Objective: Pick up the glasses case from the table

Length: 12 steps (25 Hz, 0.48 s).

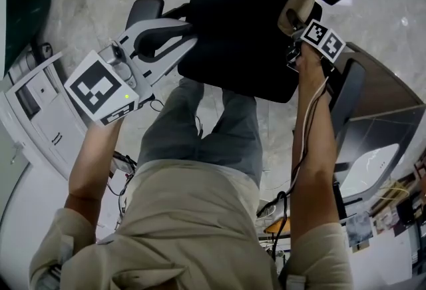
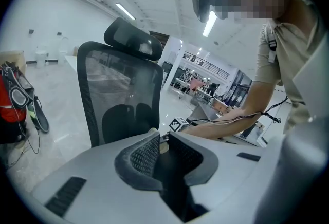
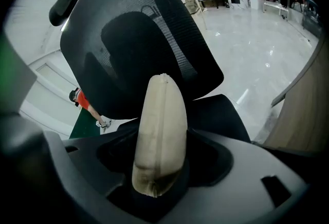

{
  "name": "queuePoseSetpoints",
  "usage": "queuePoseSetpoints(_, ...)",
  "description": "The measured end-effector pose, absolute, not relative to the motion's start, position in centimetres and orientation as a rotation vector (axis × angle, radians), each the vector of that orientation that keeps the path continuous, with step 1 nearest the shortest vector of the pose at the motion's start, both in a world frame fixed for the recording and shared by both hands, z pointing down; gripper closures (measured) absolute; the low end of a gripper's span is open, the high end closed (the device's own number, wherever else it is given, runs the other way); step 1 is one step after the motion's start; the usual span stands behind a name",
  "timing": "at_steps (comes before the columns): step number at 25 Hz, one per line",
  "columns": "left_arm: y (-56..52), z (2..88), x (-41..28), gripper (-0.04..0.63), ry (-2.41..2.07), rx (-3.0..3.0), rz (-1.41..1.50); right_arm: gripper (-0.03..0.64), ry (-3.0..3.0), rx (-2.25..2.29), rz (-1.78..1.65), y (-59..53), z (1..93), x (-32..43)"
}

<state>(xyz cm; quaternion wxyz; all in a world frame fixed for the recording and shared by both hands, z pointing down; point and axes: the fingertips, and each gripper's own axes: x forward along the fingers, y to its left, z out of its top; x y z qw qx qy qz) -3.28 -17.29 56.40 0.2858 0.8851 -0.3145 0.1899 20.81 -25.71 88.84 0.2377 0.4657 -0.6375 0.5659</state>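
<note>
Left gripper (image 1: 192, 32) hangs over the left edge of the black chair (image 1: 233, 49); I read its jaws as narrowly apart with nothing between them. Right gripper (image 1: 297, 19), above the chair's right edge, is clamped on the beige glasses case (image 1: 296, 8), which projects past the jaw tips.

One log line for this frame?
right gripper: shut on case | case: held up, chair behind | left gripper: empty, jaws slightly apart
</note>
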Motion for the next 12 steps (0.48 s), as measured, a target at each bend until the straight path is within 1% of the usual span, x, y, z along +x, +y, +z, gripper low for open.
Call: queuePoseSetpoints(12, -16.8, 49.5, -4.8, 0.543, -0.859, 2.448, 0.467, 0.333, -1.929, 1.323, 1.599, -24.0, 76.6, 19.3)
